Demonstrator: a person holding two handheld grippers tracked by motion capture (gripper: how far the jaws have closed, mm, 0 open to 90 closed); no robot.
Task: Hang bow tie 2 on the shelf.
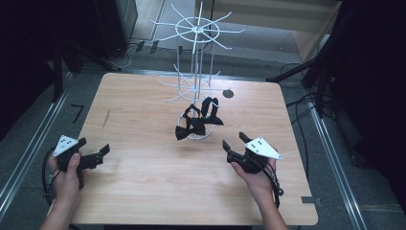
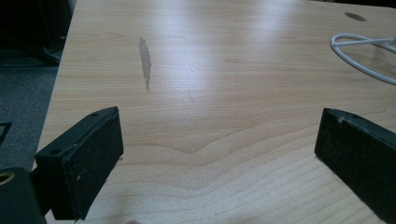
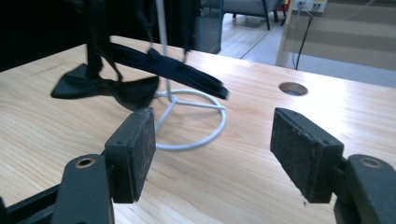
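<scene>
Hands are coming in from the near edge of the table, each gripping a tool: the left gripper is resting low at the left side with its jaws spread wide and holding nothing, bare wood showing between them in the left gripper view, and the right gripper is sitting at the right, its jaws likewise wide apart and empty, pointing toward the middle. Farther in, near the table's centre, black bow ties are lying and hanging about the foot of a white wire rack; in the right gripper view one bow tie is draping down to the wood just beside the rack's ring base, and a strap is trailing across it. They are looking light, soft and floppy, so they are likely sagging once lifted; the firmer knot in the middle seems the best place to pinch, rather than a wing or the thin strap. The rack's post and ring are standing right among the ties and its thin arms are reaching out above, so a careless pull is risking a snag or tipping the light rack. Beyond it a round hole is sitting in the table.
</scene>
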